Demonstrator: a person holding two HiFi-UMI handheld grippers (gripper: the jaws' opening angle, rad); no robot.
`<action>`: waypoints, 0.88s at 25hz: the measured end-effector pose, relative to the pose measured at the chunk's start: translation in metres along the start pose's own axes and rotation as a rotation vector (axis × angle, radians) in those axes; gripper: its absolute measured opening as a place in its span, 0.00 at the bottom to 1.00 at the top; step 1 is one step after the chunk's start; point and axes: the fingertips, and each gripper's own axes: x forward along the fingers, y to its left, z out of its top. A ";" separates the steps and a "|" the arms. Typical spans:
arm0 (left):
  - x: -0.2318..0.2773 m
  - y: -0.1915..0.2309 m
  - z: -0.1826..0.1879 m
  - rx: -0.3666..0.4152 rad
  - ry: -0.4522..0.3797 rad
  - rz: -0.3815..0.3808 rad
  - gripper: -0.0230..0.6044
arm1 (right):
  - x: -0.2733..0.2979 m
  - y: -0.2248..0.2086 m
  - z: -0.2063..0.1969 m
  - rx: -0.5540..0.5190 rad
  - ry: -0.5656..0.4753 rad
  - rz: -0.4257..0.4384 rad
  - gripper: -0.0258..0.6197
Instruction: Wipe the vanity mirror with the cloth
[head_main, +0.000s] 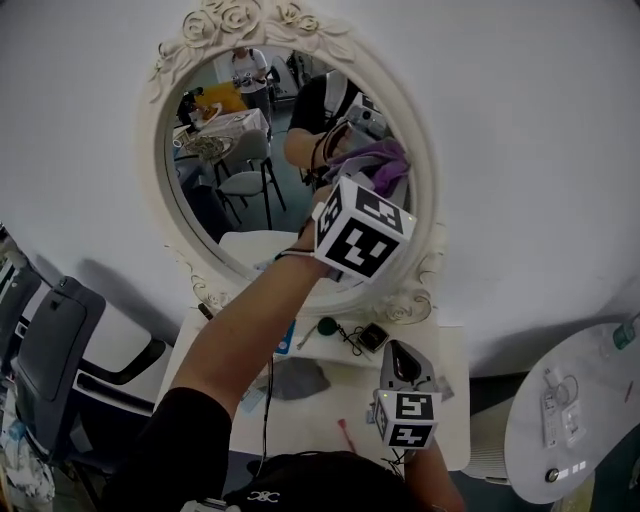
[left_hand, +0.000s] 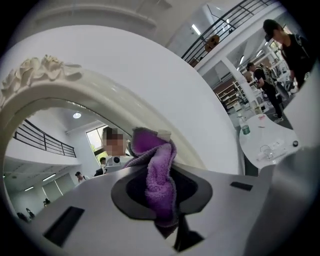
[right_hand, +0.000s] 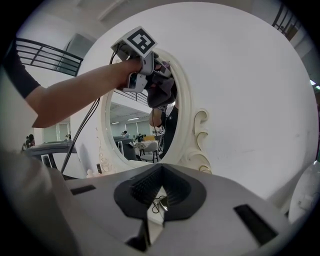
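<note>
An oval vanity mirror (head_main: 245, 160) in an ornate white frame hangs on the white wall. My left gripper (head_main: 362, 188) is raised in front of the glass's right side, shut on a purple cloth (head_main: 380, 162). In the left gripper view the cloth (left_hand: 160, 172) bunches between the jaws, close to the frame's right rim, with the mirror glass (left_hand: 60, 160) at left. The right gripper view shows the left gripper (right_hand: 152, 75) and the cloth (right_hand: 161, 92) at the glass's upper right edge. My right gripper (head_main: 402, 362) hangs low over the vanity top, jaws together and holding nothing (right_hand: 160, 172).
The white vanity top (head_main: 340, 415) carries a grey rag (head_main: 296, 380), a dark round object (head_main: 327, 326) and a small black device (head_main: 372, 337). A dark chair (head_main: 50, 350) stands at left. At right is a round white table (head_main: 580, 410) with small items. A cable hangs from the left arm.
</note>
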 end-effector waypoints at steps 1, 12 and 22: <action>-0.001 0.004 0.004 0.012 0.000 -0.001 0.14 | 0.000 0.001 0.000 0.000 0.001 0.001 0.05; -0.026 0.063 0.047 0.029 -0.092 0.026 0.14 | 0.013 0.008 -0.004 0.011 0.017 0.017 0.05; -0.061 0.130 0.059 0.129 -0.196 0.229 0.15 | 0.022 0.013 -0.001 -0.016 0.024 0.039 0.05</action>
